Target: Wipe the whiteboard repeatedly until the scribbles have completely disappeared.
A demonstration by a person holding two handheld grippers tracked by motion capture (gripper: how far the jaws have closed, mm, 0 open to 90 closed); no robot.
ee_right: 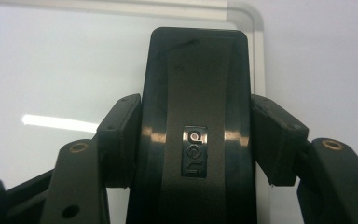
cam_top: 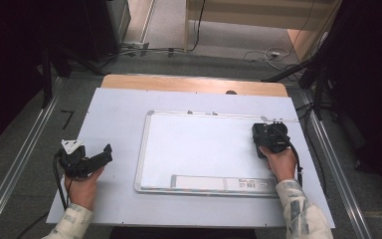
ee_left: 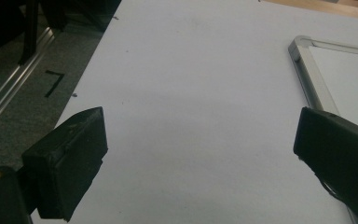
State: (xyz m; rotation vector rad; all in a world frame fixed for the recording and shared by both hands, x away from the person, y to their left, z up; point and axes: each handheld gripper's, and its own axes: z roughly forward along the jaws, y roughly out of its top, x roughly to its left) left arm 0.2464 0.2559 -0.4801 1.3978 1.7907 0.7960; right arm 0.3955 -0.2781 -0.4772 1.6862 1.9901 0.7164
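The black eraser [ee_right: 196, 135], a glossy block with a small silver label on its back, sits clamped between the two pads of the right claw [ee_right: 196, 140], which has closed onto its sides. In the high view that right claw [cam_top: 271, 137] holds it at the upper right corner of the whiteboard [cam_top: 199, 149], right by the metal frame. The board face looks clean, with a long white strip along its lower edge. The step in hand reads as wiping the board, or parking the eraser at that corner. The next move calls for keeping the eraser flat to the surface and steering clear of the frame rail, or else opening the grip to set it down. At the lower left of the high view, the left claw [cam_top: 87, 159] hovers over the pale table [cam_top: 114, 114], its jaws spread wide and empty
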